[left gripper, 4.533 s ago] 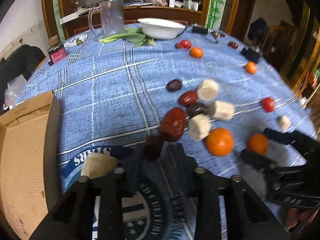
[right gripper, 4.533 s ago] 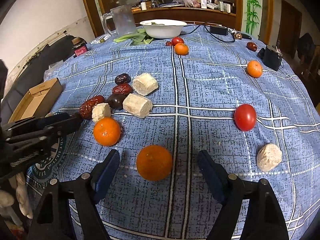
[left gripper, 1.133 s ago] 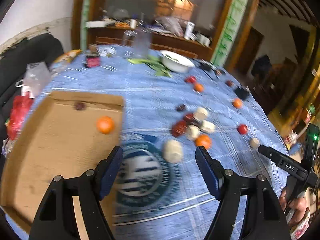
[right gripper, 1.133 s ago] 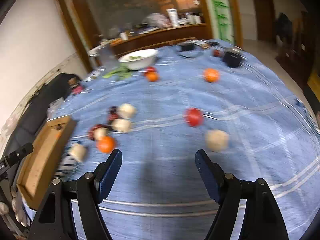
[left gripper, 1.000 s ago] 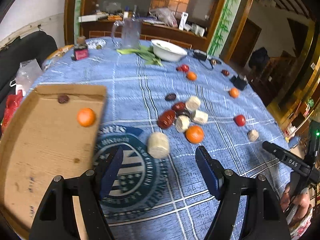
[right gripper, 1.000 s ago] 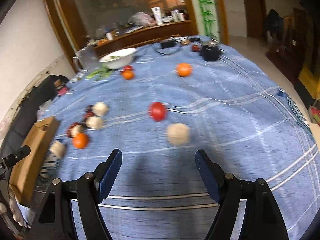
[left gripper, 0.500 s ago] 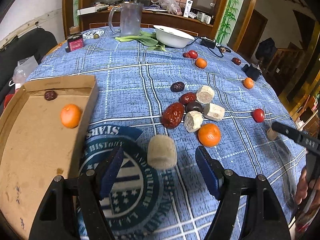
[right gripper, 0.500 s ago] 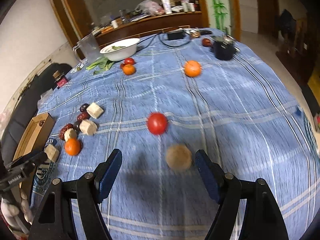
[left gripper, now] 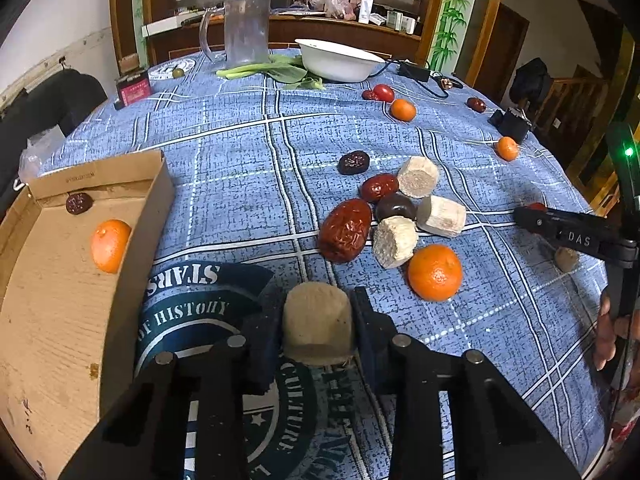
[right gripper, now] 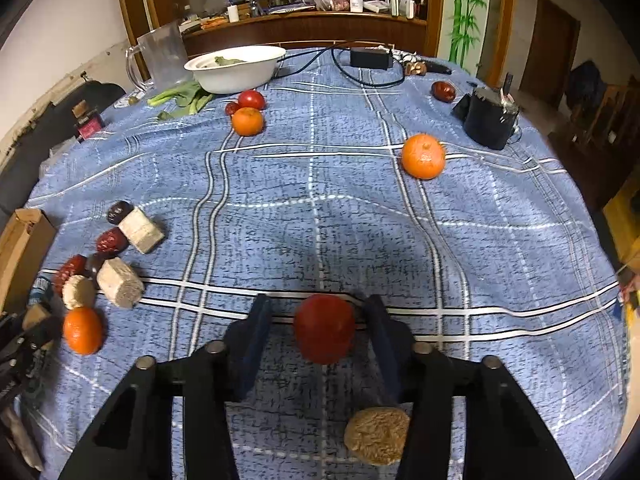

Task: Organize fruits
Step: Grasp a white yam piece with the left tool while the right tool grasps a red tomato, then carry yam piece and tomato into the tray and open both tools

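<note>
Left wrist: left tongs (left gripper: 317,322) clamp a beige chunk (left gripper: 318,320); right tongs (right gripper: 316,330) straddle a tomato (right gripper: 324,328), grip unclear.

Box (left gripper: 60,320) left of fruit cluster (left gripper: 394,216); bowl (left gripper: 338,60) behind.

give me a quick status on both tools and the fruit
Left tool shut on beige chunk. Right tool straddles red tomato, not yet gripped. Cardboard box holds one orange. Nothing blocking.

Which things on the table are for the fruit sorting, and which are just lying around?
For the job: cardboard box, oranges, red dates, tomato, beige chunks.

Just lying about: white bowl, plastic jug, green leaves, black charger.
</note>
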The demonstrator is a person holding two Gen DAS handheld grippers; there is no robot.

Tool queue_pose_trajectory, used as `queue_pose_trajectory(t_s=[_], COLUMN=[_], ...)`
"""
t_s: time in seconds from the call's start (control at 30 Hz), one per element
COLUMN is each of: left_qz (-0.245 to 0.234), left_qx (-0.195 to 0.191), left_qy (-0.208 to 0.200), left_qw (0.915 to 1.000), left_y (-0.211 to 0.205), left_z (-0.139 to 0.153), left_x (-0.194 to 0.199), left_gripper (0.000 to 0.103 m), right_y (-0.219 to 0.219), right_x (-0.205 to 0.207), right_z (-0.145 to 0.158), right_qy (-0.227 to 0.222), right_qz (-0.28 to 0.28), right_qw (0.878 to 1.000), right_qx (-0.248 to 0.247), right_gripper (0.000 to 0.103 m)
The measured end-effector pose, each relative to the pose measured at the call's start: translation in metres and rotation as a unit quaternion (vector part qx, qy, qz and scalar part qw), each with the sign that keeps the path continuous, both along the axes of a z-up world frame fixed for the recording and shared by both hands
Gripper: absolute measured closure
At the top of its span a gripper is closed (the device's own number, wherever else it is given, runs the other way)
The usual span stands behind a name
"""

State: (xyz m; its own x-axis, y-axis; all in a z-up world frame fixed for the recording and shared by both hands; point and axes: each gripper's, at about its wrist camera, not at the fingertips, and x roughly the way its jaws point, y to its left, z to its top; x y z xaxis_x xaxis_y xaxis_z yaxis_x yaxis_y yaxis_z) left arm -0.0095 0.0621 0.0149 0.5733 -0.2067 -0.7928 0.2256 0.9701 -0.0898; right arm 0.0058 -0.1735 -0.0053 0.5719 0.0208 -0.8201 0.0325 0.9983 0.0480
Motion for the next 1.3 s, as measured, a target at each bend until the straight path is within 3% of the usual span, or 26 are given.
queue_pose_trajectory(t_s=[0.2,0.67,1.03,1.3], left_qz=[0.005,0.054,0.134,0.152], left_qx=[-0.019,-0.104,-0.096,-0.073], left_qy=[-0.01,-0.065,-0.087,-0.064], left_qw=[0.9998,0.991,0.9825,0.9836], left_y=[0.006,0.075,0.172,0.21], left_z=[0.012,0.071,0.103,0.098], left_x=[-0.013,-0.08,-0.101,-0.062], left_gripper=[0.072,0.071,0.071,0.071], right_y=[-0.011,0.039,0.143,0.234], right_x=[-0.011,-0.071,-0.086,-0.069], right_z=[0.007,0.075,0.099,0.09], right_qy=[-0.01,-0.082,-0.079,-0.054], right_qz=[-0.009,0.041,0.146,0.216], right_qw=[0.999,0.994,0.982,0.969], right_qx=[0.046,0.057,0.089,0.104], right_gripper=[0.073,0.072,0.072,0.072])
